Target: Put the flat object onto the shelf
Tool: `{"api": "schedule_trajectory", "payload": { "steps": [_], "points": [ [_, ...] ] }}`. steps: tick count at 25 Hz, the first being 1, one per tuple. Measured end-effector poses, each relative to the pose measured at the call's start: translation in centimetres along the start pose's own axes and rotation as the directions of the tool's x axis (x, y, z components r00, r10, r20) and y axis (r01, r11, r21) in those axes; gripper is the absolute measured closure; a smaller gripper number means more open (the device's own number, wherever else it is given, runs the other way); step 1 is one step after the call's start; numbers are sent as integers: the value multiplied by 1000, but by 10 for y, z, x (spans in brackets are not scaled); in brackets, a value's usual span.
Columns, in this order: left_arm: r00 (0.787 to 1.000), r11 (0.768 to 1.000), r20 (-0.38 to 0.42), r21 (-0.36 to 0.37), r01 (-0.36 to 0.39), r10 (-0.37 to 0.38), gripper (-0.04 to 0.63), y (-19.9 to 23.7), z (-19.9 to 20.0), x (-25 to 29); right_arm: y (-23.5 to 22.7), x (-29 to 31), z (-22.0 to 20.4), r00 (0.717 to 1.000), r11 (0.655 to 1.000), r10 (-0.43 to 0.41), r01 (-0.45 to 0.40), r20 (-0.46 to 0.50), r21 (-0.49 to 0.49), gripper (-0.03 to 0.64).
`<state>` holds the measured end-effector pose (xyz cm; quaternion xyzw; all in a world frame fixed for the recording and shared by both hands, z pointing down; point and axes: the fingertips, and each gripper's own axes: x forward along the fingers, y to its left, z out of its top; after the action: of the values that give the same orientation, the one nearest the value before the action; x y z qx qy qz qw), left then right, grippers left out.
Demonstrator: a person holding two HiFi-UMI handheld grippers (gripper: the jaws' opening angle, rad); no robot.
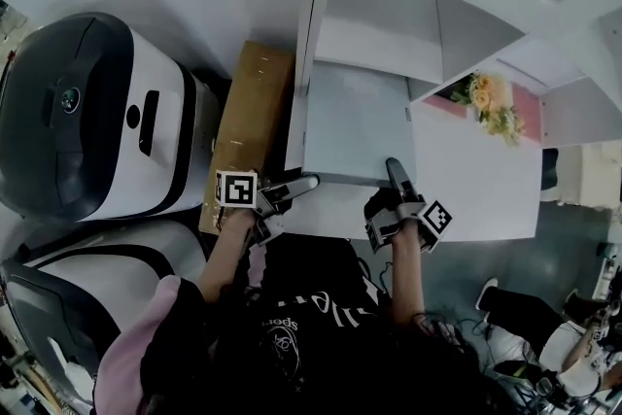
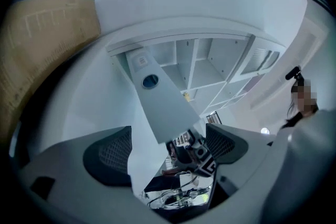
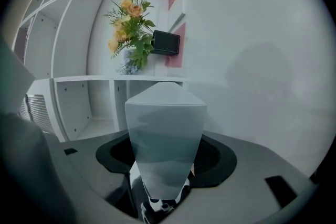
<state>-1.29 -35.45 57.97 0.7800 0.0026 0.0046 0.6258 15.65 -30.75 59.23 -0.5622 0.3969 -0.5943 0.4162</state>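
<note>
At shelf (image 1: 379, 24) front | right tongs (image 1: 397, 175) clamp flat panel (image 1: 355, 126) | left tongs (image 1: 292, 188) apart

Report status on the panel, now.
Left gripper jaws apart, off the grey panel. Right gripper shut on its near edge. Panel held at the shelf front. Cardboard box, flowers off to the sides.

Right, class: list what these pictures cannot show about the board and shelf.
Head view: whether the board touches the shelf at its far edge; pale greys merge.
Right gripper view: how deep the board sits in the right hand-held gripper; the board covers that.
Same view: the dark box by the flowers; too small.
</note>
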Motion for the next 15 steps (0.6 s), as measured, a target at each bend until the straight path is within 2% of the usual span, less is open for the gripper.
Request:
{"api": "schedule_trajectory", "payload": {
  "steps": [2, 5, 10, 15],
  "points": [
    [999, 998, -43, 59, -20, 22, 161, 3, -7, -10, 3, 16, 3, 1000, 1000, 8, -8, -6, -1, 313],
    [994, 993, -96, 105, -45, 56, 161, 5, -19, -20, 8, 39, 10, 1000, 1000, 16, -16, -13, -2, 313],
    [983, 982, -141, 161, -97, 120, 163, 8, -38, -33, 15, 73, 28, 999, 999, 39, -39, -16, -16, 313],
    [968, 957, -160, 248, -150, 193, 163, 16, -48, -45, 15, 103, 35, 999, 999, 46, -46, -13, -17, 313]
  ]
}}
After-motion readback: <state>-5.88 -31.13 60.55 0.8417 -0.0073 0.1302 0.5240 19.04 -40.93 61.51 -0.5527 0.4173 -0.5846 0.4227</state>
